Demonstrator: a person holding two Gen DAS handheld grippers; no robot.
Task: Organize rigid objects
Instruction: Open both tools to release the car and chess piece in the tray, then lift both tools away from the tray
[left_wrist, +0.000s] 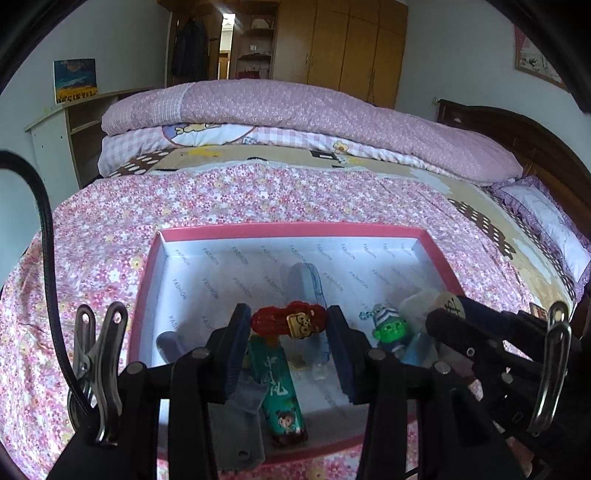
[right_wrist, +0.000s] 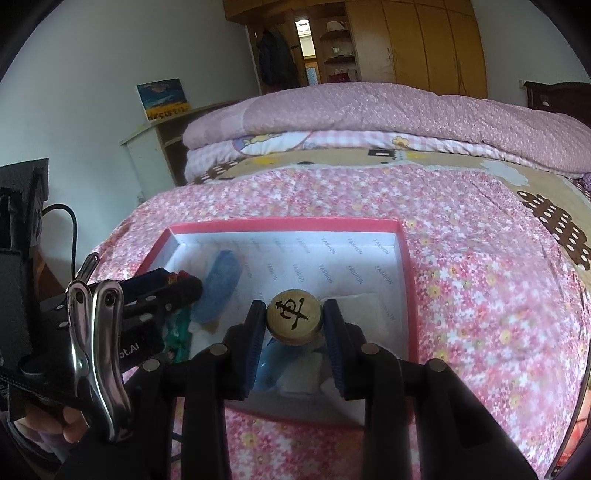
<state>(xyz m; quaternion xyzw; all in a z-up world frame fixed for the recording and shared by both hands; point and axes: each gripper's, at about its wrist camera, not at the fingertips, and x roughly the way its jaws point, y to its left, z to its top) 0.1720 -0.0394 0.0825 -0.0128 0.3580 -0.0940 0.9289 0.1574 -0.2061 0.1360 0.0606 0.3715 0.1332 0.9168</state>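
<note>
Toys crowd the pink-rimmed box (left_wrist: 288, 230) on the bed's floral sheet (left_wrist: 110, 240) in the left wrist view. One red clip with a monkey face (left_wrist: 290, 320) sits clenched in the left gripper (left_wrist: 289, 325), low centre. Beneath, one green packet (left_wrist: 280, 391) is partly hidden; one green-faced figure (left_wrist: 389, 326) stands at lower right. In the right wrist view, the right gripper (right_wrist: 294, 321) grasps one round wooden chess piece (right_wrist: 294, 318), black character up, over the box's near right part; blue and white items below it are hard to make out.
</note>
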